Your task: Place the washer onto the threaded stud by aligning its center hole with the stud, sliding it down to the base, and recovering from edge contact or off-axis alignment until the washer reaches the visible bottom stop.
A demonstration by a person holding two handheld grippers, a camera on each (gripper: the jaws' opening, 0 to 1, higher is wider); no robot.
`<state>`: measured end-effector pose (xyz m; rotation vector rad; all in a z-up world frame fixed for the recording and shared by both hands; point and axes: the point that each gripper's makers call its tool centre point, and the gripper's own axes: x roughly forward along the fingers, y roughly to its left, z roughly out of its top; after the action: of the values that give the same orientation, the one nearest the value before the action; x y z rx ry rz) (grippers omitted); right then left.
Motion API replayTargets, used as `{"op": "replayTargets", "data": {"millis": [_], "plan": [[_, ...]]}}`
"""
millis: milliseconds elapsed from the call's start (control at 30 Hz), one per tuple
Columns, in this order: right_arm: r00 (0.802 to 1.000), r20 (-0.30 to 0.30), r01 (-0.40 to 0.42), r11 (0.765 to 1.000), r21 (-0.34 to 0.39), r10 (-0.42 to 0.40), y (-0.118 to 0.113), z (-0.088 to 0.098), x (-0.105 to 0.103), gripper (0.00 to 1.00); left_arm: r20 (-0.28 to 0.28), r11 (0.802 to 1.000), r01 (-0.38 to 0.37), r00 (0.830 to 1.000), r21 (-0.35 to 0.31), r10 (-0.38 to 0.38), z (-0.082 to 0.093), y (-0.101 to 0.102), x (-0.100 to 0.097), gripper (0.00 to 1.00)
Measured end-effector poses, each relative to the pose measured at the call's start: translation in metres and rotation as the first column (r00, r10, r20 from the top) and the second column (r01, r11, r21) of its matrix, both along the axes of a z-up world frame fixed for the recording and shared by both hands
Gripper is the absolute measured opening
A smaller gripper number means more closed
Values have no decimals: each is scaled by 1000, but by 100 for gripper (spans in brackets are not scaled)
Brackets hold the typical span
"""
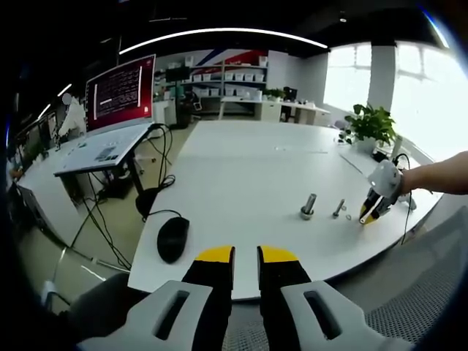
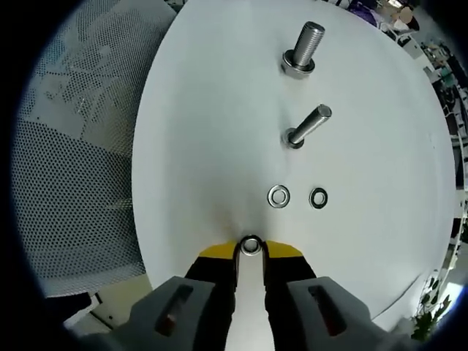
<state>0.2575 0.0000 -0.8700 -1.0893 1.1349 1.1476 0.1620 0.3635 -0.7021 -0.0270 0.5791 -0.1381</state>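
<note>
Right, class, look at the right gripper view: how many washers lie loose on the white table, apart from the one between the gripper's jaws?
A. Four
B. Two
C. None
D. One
B. Two loose washers, the left washer and the right washer, lie side by side on the white table ahead of the right gripper, which pinches a third washer at its tips.
</note>
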Motion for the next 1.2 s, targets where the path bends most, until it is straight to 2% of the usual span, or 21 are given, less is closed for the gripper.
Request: {"op": "replayTargets", "data": {"millis": [33, 133, 300, 533, 733, 1000, 1200], "plan": [[999, -23, 27, 1000, 3, -27, -1, 0, -2, 15, -1, 1000, 0, 1000, 0, 0, 0, 0, 0, 10], [999, -17, 41, 999, 23, -41, 0, 5, 1, 15, -1, 1000, 2, 1000, 0, -2, 0, 0, 0, 10], [997, -21, 76, 994, 81, -75, 10, 27, 9, 15, 0, 1000, 2, 1000, -1, -2, 0, 0, 0, 10], [997, -5, 72, 989, 126, -72, 27, 57, 20, 15, 1, 1000, 2, 1000, -1, -2, 0, -1, 0, 10], [999, 28, 34, 985, 167, -40, 48, 75, 24, 15, 1, 1000, 2, 1000, -1, -2, 0, -1, 0, 10], [996, 77, 26, 976, 216, -44, 69, 85, 31, 15, 2, 1000, 1, 1000, -3, -1, 1, -1, 0, 10], [996, 75, 35, 968, 248, -55, 81, 82, 40, 15, 2, 1000, 1, 1000, -4, -1, 1, -1, 0, 9]]}}
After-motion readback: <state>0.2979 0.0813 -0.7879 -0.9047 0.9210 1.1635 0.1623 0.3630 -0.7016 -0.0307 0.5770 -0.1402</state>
